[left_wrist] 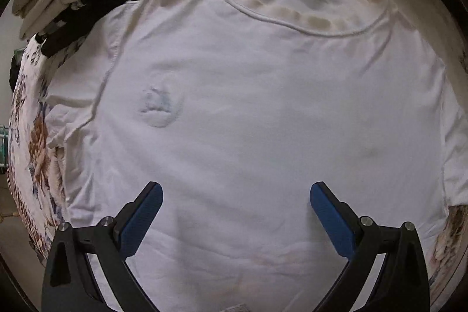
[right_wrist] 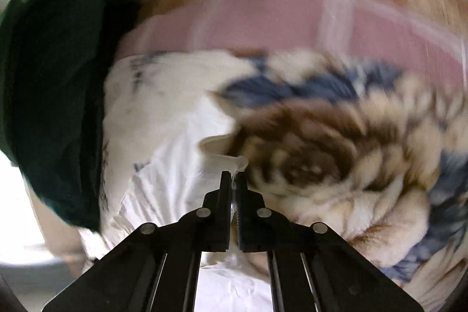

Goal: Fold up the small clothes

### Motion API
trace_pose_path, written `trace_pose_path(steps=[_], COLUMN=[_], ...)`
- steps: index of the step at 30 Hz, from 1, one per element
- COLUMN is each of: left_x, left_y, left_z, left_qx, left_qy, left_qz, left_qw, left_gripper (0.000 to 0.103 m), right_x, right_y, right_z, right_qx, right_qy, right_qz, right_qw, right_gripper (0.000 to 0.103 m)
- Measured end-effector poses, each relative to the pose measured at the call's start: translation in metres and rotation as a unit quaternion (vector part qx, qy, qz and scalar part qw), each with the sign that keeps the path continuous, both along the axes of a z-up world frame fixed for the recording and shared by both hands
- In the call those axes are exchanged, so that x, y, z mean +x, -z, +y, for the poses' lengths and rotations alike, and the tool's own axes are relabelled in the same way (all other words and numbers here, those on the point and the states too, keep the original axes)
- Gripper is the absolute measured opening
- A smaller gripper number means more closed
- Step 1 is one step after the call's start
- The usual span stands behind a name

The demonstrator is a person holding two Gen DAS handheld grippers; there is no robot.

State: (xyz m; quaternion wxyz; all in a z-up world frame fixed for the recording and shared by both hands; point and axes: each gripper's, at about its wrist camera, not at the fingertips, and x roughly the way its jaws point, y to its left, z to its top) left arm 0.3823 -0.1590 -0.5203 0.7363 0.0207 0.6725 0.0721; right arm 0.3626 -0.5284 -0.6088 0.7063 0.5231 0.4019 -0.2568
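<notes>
White t-shirt (left_wrist: 248,107) is spread flat on the floral bedsheet (left_wrist: 32,148) right in front of my left gripper (left_wrist: 236,196), which hangs wide open over it. My right gripper (right_wrist: 234,180) is pinched tight on the shirt's edge (right_wrist: 225,158), dark green cloth (right_wrist: 52,84) off to its left.

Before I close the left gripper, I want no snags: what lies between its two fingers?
Only the white shirt, spread flat on the flowered sheet; the left gripper is open above it, seen in the left wrist view.
</notes>
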Motion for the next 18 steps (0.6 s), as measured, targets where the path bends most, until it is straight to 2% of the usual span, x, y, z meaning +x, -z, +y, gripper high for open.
trace_pose_path(steps=[4,7,9,11,14,16,18], left_x=[-0.009,-0.017,-0.025,-0.029,-0.032,-0.038,-0.037], left_y=[-0.018,-0.032,-0.040,-0.042,-0.042,-0.043,-0.044], left_z=[0.035,0.067,0.093,0.116,0.143,0.166,0.182], left_qx=[-0.007,-0.010,-0.009,-0.013,-0.007,-0.003,-0.007], left_qy=[-0.021,-0.044,-0.060,-0.072,-0.081,-0.088,-0.096], left_qz=[-0.012,-0.022,-0.026,-0.027,-0.026,-0.025,-0.026], left_qw=[0.9997,0.9987,0.9978,0.9970,0.9964,0.9958,0.9951], left_gripper=[0.103,0.103,0.103,0.103,0.103,0.103,0.103], right_x=[0.048,0.089,0.107,0.121,0.112,0.113,0.109], right_y=[-0.034,-0.048,-0.048,-0.037,-0.025,-0.015,-0.015], right_z=[0.041,0.101,0.145,0.198,0.259,0.280,0.297], right_qx=[-0.072,-0.134,-0.163,-0.194,-0.231,-0.243,-0.256], right_qy=[-0.100,-0.205,-0.276,-0.359,-0.438,-0.469,-0.485], right_qz=[-0.021,-0.027,-0.025,-0.014,0.002,0.011,0.013], right_qw=[0.992,0.969,0.947,0.913,0.869,0.849,0.836], right_gripper=[0.003,0.003,0.003,0.003,0.003,0.003,0.003])
